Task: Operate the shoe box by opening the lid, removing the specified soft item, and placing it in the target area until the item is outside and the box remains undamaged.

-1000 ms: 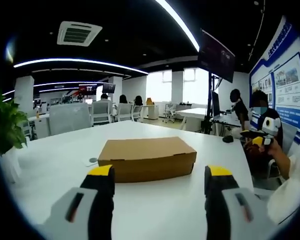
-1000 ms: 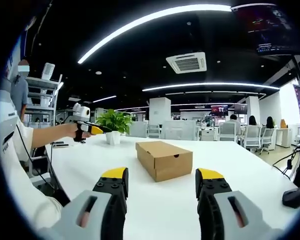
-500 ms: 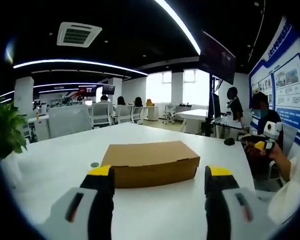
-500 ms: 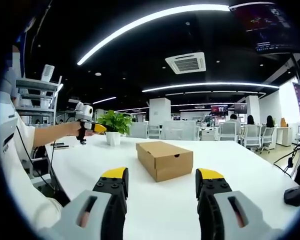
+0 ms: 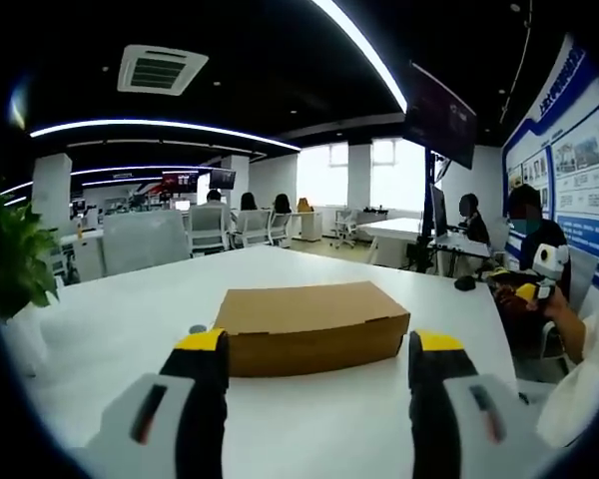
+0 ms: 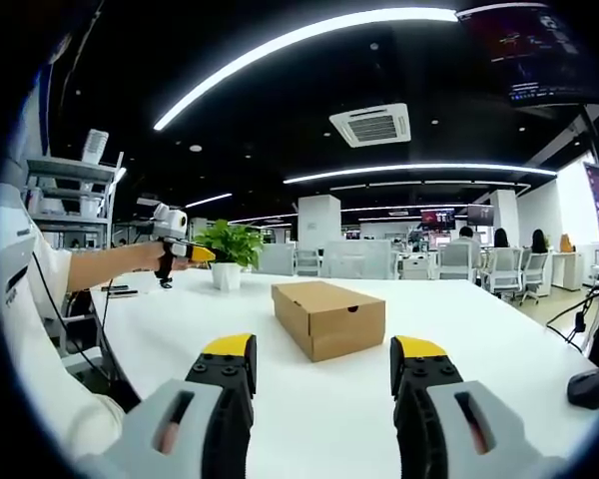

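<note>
A brown cardboard shoe box (image 5: 311, 326) lies on the white table (image 5: 130, 329) with its lid shut, just beyond my left gripper (image 5: 319, 364), which is open and holds nothing. In the right gripper view the same shoe box (image 6: 328, 316) sits mid-table, well ahead of my right gripper (image 6: 322, 369), also open and holding nothing. The left gripper (image 6: 176, 249) shows there at the left, held in a person's hand above the table edge. The right gripper (image 5: 539, 274) appears at the far right of the left gripper view. What the box holds is hidden.
A potted plant (image 6: 227, 251) stands on the table's far left; its leaves (image 5: 15, 254) fill the left edge of the left gripper view. A black mouse-like object (image 6: 585, 387) lies at the right. Office chairs (image 5: 140, 239) and seated people are behind.
The left gripper view has moved closer to the box and shifted a little, so the box looks larger. The right gripper view is nearly unchanged.
</note>
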A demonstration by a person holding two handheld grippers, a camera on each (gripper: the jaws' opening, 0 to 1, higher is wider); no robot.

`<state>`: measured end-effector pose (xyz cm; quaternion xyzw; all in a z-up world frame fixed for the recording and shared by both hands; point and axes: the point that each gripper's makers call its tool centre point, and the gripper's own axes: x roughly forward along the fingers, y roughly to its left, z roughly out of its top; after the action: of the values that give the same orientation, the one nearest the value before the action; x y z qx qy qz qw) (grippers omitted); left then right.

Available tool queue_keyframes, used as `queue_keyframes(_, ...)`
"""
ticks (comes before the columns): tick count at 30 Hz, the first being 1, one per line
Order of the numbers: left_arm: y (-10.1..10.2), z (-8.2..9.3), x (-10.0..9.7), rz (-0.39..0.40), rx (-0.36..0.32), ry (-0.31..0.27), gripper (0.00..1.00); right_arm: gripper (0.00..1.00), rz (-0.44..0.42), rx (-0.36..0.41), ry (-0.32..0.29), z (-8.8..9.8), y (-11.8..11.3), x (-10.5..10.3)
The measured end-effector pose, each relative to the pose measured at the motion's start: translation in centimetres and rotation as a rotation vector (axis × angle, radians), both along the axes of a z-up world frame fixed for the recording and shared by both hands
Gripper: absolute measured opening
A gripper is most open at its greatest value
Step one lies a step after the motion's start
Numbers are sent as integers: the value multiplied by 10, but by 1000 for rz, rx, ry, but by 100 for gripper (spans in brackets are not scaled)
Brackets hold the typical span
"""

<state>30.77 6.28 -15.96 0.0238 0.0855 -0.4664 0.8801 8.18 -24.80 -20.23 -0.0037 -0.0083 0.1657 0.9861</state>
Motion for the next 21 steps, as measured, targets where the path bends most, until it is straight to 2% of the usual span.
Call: queue_keyframes(21,1,0,4,1,-1,3,77,55,-4,8,-1,0,-1,0)
